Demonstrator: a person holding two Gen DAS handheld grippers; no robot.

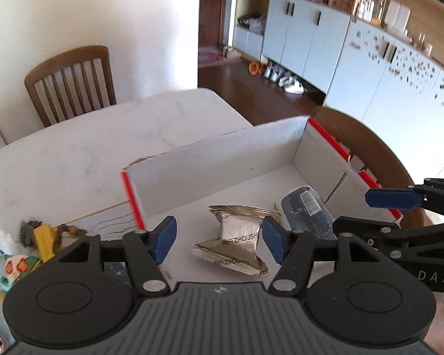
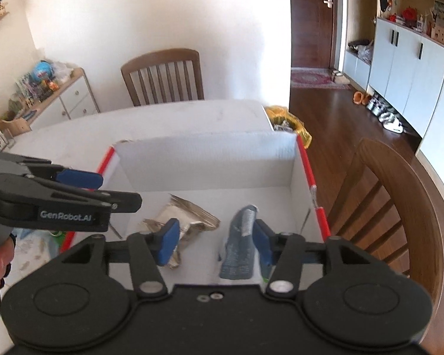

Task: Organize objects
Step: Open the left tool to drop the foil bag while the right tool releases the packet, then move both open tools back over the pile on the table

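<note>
A: Start at the left gripper (image 1: 219, 241). How do its jaws stand?

B: Partly spread, with nothing pressed between the blue pads. A silver foil packet (image 1: 236, 239) shows in the gap, but it lies below on the floor of the box, apart from the pads.

A: And the right gripper (image 2: 216, 241)?

B: Also parted and gripping nothing. A dark blue packet (image 2: 238, 248) with a white label lies under it on the box floor, just beside the right-hand pad; I cannot tell whether pad and packet touch. In the left wrist view that gripper reaches in from the right edge, above the box's near corner.

A: Where do the two packets sit?

B: Both inside the white cardboard box (image 1: 222, 159) with red-edged rims, foil packet toward the left, blue packet (image 1: 307, 210) just beside it toward the right wall.

A: What does the box stand on?

B: A pale, marble-look table (image 1: 83, 153). Left of the box, still on the table, is a small jumble: a yellow tag (image 1: 44, 241), something brown and fuzzy, and colourful toy pieces, too blurred to name.

A: And the room?

B: A slatted wooden chair (image 2: 164, 77) stands at the far side against a white wall, and another chair (image 2: 396, 204) curves past the box on the right. Beyond is dark wood flooring (image 2: 334, 118), a row of pale blue-grey cabinets (image 1: 307, 38) with shoes beneath, a brown door (image 2: 312, 17), and a low cluttered sideboard (image 2: 65, 94) to the left. A yellow bag (image 2: 287, 119) sits past the table's far corner.
</note>
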